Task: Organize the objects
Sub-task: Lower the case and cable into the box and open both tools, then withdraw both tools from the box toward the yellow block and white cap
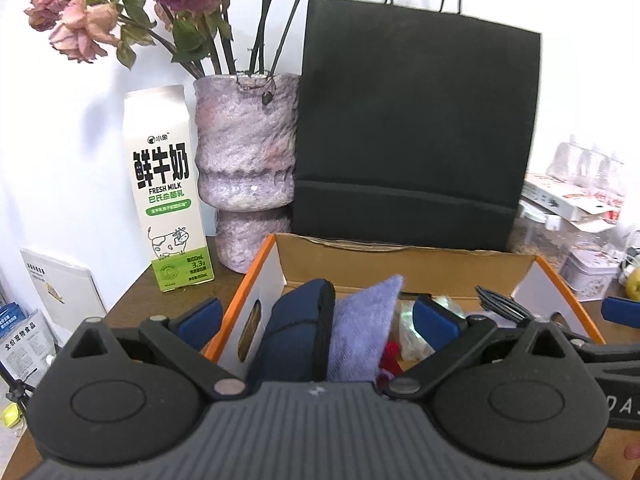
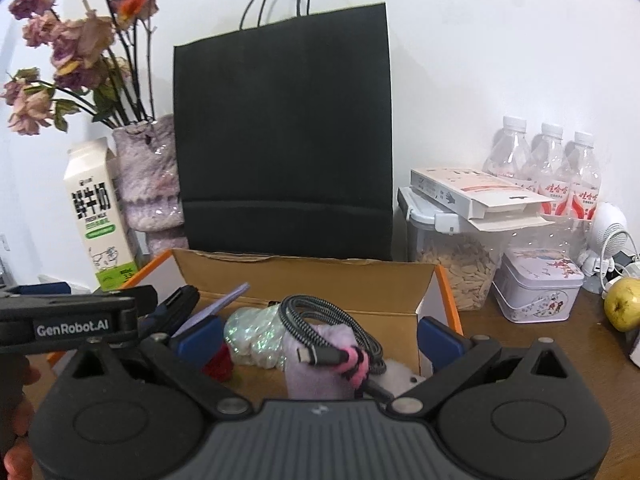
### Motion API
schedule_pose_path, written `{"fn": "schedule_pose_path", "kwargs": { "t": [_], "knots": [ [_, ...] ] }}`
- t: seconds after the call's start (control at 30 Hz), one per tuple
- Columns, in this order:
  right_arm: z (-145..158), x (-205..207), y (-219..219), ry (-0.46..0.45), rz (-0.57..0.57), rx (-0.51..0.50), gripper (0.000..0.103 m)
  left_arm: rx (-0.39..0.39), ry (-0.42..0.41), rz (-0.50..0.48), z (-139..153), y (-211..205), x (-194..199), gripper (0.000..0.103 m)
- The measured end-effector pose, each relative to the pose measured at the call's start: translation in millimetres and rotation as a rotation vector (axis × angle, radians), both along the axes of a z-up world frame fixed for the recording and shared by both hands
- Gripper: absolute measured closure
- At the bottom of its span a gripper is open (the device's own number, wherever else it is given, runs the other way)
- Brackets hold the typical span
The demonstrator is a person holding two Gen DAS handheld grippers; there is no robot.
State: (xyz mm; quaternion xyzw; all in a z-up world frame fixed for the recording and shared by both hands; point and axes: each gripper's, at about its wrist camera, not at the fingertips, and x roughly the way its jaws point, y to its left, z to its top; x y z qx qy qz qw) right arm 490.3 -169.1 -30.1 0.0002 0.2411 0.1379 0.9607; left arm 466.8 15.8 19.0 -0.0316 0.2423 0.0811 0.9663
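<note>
— box (image 2: 304, 276) holds many things: braided cable (image 2: 320, 320), lilac cloth (image 1: 366, 332), navy pouch (image 1: 296, 336), shiny wrap (image 2: 252, 336). is the task almost finished?

— i judge only partly. milk carton (image 1: 168, 184), tin (image 2: 536, 292) and apple (image 2: 622, 304) stand outside on the table (image 2: 532, 344) (maybe they stay there).

— and the tools?

— left gripper (image 1: 316, 316) and right gripper (image 2: 320, 336) hover over the box, jaws spread wide, grasping nothing.

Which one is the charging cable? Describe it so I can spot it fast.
Find the tall black paper bag; the open cardboard box sits directly in front of it. The cable lies coiled on top of the box's contents: the only braided black-and-grey cord, bound by a pink tie.
</note>
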Motion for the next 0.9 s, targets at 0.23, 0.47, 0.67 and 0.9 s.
{"fn": "schedule_pose_path", "kwargs": {
  "t": [0.23,0.47,0.67,0.9],
  "knots": [
    [5.7,-34.8,-5.5,-0.014,0.026,-0.010,0.000,-0.006,-0.020,-0.002,6.7,-7.4,-41.1,0.000],
    [8.7,-73.2,-15.8,-0.024,0.034,-0.015,0.000,-0.022,-0.025,-0.007,10.6,-13.7,-82.0,0.000],
    [7.0,-109.7,-26.4,-0.028,0.044,-0.028,0.000,-0.026,-0.008,-0.015,5.6,-19.3,-117.6,0.000],
    [5.0,-152.4,-37.0,-0.041,0.064,-0.044,0.000,-0.023,0.002,-0.021,0.0,-28.3,-156.8,0.000]
  ]
}}
